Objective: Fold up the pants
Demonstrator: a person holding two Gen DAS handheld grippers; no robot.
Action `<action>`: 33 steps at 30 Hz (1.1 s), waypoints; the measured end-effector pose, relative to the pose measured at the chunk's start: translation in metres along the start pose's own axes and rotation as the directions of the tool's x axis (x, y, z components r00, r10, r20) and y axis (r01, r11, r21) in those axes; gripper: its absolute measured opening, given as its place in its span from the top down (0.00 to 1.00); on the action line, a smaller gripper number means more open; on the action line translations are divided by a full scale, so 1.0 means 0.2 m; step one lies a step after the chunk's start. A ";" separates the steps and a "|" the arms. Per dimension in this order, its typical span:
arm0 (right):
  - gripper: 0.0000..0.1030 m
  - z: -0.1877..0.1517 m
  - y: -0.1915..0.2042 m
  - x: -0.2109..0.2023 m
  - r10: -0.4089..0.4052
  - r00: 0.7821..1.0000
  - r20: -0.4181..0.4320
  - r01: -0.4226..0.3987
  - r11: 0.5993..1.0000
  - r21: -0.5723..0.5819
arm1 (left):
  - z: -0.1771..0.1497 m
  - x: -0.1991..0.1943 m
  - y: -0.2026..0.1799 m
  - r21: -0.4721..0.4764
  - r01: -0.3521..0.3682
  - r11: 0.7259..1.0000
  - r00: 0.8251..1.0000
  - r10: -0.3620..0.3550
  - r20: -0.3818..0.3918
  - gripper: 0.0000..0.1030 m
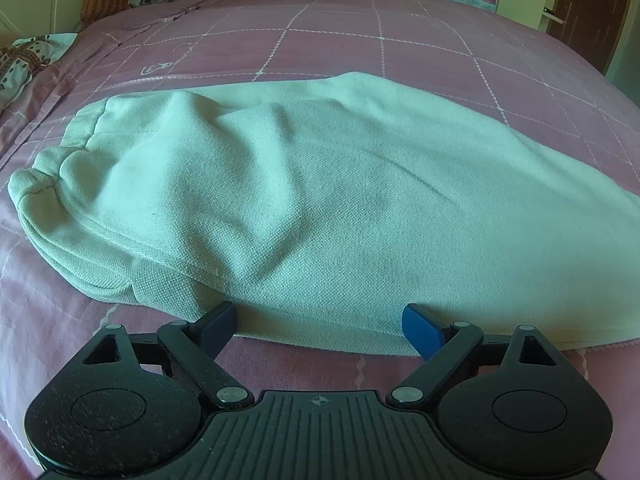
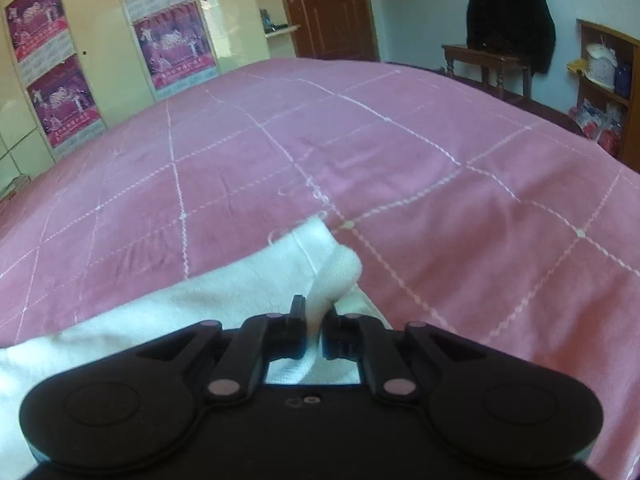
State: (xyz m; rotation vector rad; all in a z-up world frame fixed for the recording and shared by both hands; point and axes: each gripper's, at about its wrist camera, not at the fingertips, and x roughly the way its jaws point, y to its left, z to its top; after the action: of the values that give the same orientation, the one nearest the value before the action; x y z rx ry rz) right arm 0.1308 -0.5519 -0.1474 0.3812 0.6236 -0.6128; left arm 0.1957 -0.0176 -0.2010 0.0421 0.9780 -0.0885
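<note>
On the pink bed (image 1: 360,40), my left claw (image 1: 320,322) gapes wide just short of the pants' (image 1: 320,200) near edge, ready to bite, while my right claw (image 2: 314,330) pinches their hem to lift it for folding.

The pants (image 1: 320,200) are a pale, off-white cloth with a fine woven texture, greenish in the left wrist view and plain white (image 2: 160,320) in the right wrist view. Under them, the bedspread (image 1: 360,48) is dusty pink, crossed by a grid of thin white stitched lines with small white dots at the crossings. The left gripper (image 1: 320,324) is black with blue fingers (image 1: 422,330); the right gripper (image 2: 314,320) is all black. Beyond the bedspread stand cream wardrobe doors (image 2: 96,40) bearing magenta-and-white posters (image 2: 172,48), a reddish-brown door (image 2: 332,8), and a black garment (image 2: 512,16).
</note>
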 end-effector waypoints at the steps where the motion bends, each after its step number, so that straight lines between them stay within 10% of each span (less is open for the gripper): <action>1: 0.87 0.00 0.00 0.01 -0.014 1.000 -0.009 0.014 1.000 -0.013 | 0.00 0.00 0.00 0.000 -0.001 1.000 1.000 0.001 0.000 0.13; 12: 0.74 0.01 -0.19 -0.18 -0.049 0.997 0.056 0.044 0.995 0.084 | 0.02 -0.08 -0.03 -0.010 0.023 1.000 0.999 -0.023 0.041 0.12; 24: 0.73 -0.18 0.60 -0.06 0.254 0.956 -0.147 -0.283 0.931 -0.229 | 0.22 0.01 -0.64 0.153 0.126 0.980 0.990 -0.133 0.035 0.12; 30: 0.71 -0.28 0.82 0.07 0.178 0.967 -0.183 -0.246 0.840 -0.484 | 0.12 0.11 -0.63 0.187 0.111 0.976 0.993 -0.117 0.022 0.08; 33: 0.72 -0.27 0.68 0.12 0.149 0.982 -0.116 -0.187 0.860 -0.474 | 0.11 0.10 -0.60 0.196 0.122 0.973 0.991 -0.130 0.027 0.07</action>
State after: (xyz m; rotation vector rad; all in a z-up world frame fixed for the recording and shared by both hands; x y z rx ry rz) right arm 0.2090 -0.4324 -0.1824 -0.0153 0.7824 -0.2572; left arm 0.2138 -0.1395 -0.2042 0.1566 0.9296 -0.3007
